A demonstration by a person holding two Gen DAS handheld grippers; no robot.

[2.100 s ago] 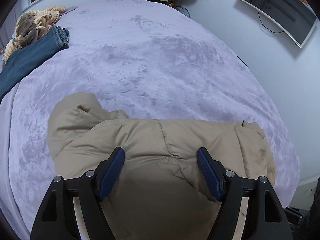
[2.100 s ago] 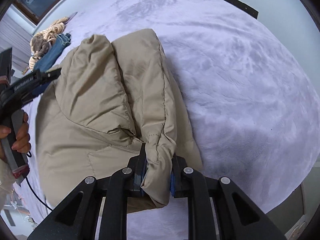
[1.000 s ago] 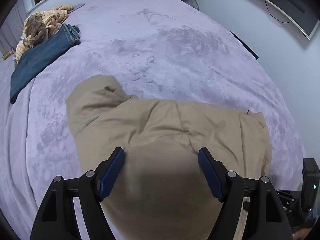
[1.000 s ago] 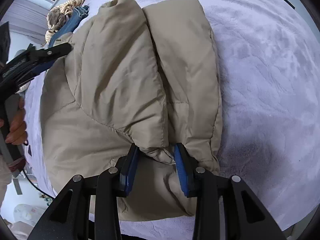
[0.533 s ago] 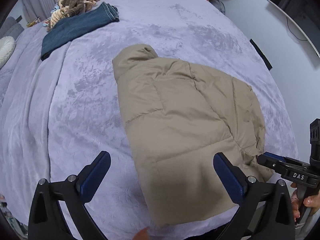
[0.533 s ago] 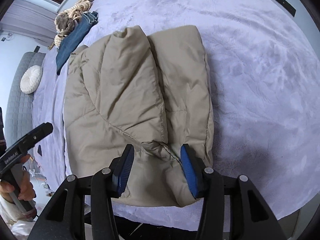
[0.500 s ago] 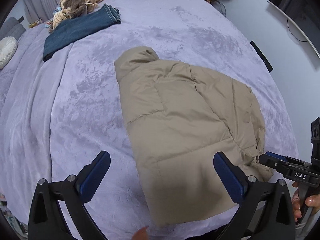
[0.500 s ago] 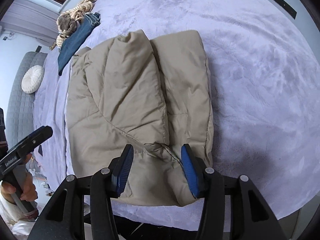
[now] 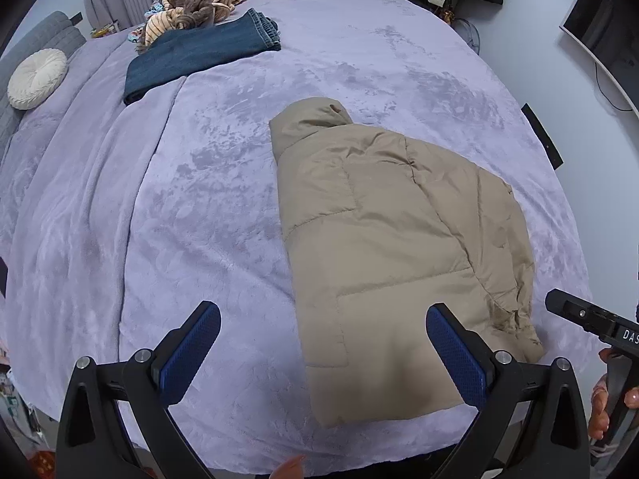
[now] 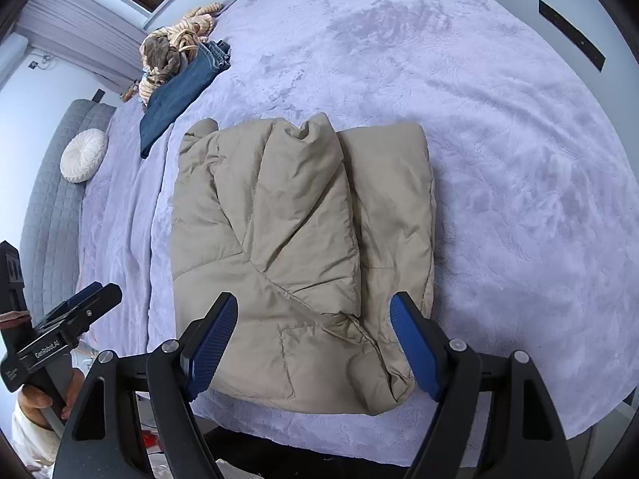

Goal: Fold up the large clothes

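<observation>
Both tongs, left [image 9: 322,349] and right [image 10: 313,345], gape wide above the jacket [image 10: 295,247], holding nothing.

Wall-mounted screen [image 9: 599,36] cropped by right frame edge; right gripper [image 9: 591,319] partly out of frame, jaws unseen.

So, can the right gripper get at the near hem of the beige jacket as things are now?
Probably yes. The right gripper is open and hangs just above the near edge of the beige jacket; nothing lies between them, and the left gripper is off to the side.
</observation>
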